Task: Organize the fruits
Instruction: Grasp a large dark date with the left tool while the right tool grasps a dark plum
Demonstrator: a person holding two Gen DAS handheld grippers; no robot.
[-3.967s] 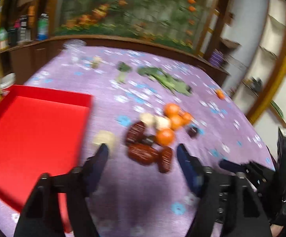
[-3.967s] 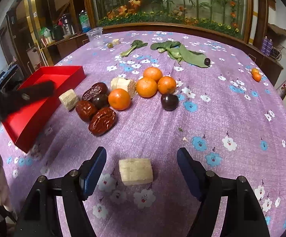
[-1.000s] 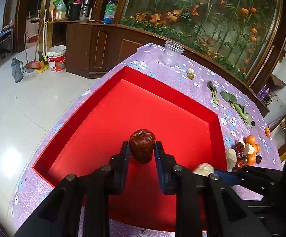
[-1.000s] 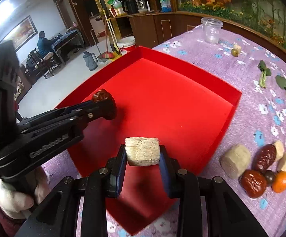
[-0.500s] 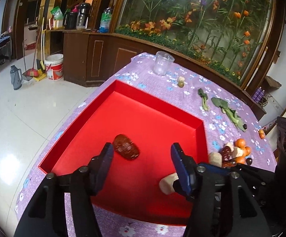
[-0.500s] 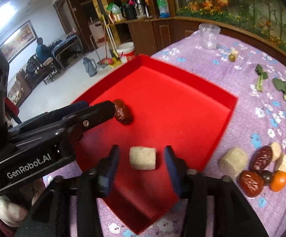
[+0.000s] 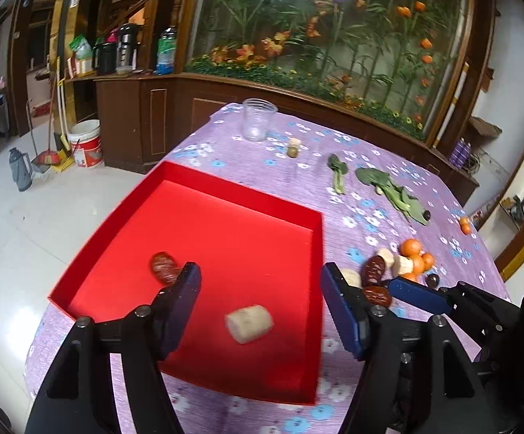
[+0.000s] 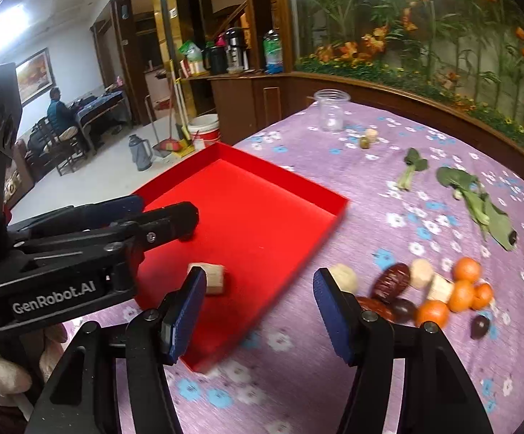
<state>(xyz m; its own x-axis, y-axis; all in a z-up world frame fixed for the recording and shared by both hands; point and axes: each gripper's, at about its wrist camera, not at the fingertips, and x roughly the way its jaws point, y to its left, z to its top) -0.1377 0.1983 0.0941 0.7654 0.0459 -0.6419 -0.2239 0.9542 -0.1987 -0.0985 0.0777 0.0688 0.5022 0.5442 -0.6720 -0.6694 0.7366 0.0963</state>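
Note:
A red tray (image 7: 226, 195) (image 8: 280, 181) sits on the purple flowered tablecloth. In it lie a dark red date (image 7: 163, 267) and a pale beige cylinder piece (image 7: 249, 323) (image 8: 212, 278). My left gripper (image 7: 260, 302) is open and empty above the tray's near part; it also shows at the left of the right wrist view (image 8: 160, 217). My right gripper (image 8: 256, 307) is open and empty above the tray's right edge. A pile of oranges (image 8: 460, 289), dates (image 8: 392, 282), pale pieces and dark plums lies on the cloth to the right (image 7: 403, 264).
A clear plastic cup (image 7: 258, 123), a small olive and pale piece (image 7: 292, 147), and green leaves (image 7: 395, 191) lie at the far side of the table. A small orange (image 7: 464, 225) sits at the far right edge. The table edge drops to the floor at left.
Both grippers opened and let go: the date and the pale piece now lie in the tray. Both grippers have since pulled back and swung right toward the fruit pile.

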